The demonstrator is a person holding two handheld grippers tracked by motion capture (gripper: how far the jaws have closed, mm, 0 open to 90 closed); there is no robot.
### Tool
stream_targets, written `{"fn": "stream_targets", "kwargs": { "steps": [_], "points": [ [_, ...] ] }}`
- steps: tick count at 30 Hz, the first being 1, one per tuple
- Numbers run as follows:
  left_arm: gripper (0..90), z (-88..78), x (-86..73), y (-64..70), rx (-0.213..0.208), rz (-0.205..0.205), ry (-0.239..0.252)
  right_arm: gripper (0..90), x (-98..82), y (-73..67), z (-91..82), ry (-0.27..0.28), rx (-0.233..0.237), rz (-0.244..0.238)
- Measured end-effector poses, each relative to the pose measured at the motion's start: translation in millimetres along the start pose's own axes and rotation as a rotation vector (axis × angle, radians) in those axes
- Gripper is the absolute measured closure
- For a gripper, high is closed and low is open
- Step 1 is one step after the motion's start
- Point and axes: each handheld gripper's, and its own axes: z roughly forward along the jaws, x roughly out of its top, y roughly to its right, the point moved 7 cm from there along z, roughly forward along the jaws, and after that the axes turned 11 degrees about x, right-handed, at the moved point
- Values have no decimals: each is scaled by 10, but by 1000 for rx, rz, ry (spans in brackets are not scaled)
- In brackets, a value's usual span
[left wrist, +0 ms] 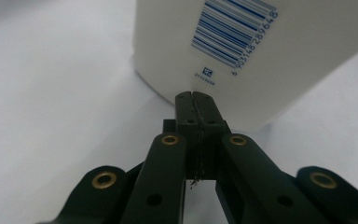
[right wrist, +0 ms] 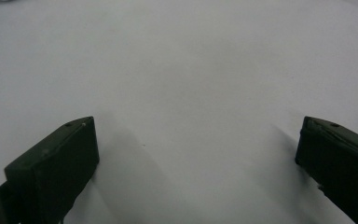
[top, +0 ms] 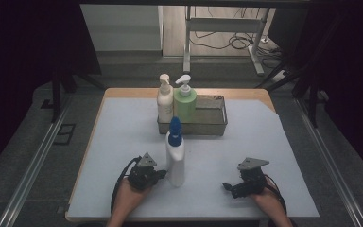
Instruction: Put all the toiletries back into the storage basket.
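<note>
Item: white bottle with blue cap (top: 175, 158), upright on the counter (top: 264, 142), centre, toward 6 o'clock of the metal tray (top: 216, 127).

Risk, as judged: the bottle was tall and narrow; a nudge low on its wall from the closed tips could tip or slide it toward 3 o'clock.

Left gripper (top: 163, 174): at the bottle's 9 o'clock, lying level, jaws pressed together on nothing, tips just beside the base.

Right gripper (top: 227, 187): at 3 o'clock, well apart, low over the counter, jaws wide apart, empty.
</note>
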Motion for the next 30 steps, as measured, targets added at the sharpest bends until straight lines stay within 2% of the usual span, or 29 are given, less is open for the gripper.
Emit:
{"fn": "stream_targets", "kwargs": {
  "steps": [9,15,20,22,25,30],
  "points": [
    [894,69,44,237,-51,53,-8,0,1,0,0,-2,-1,-1],
    [894,156,77,394,-85,74,-11,0,1,-2,1,-3,-2,1],
    [894,214,84,466,-76,115,-26,0,1,-2,1,-2,-2,1],
    [893,203,84,463,-62,111,-25,0,1,-2,0,-3,-1,1],
    [813,165,83,447,-61,114,-24,0,1,-2,1,-4,-1,0],
    [682,92,77,425,-36,111,-18,0,3,-3,-3,-6,2,2]
  ]
}}
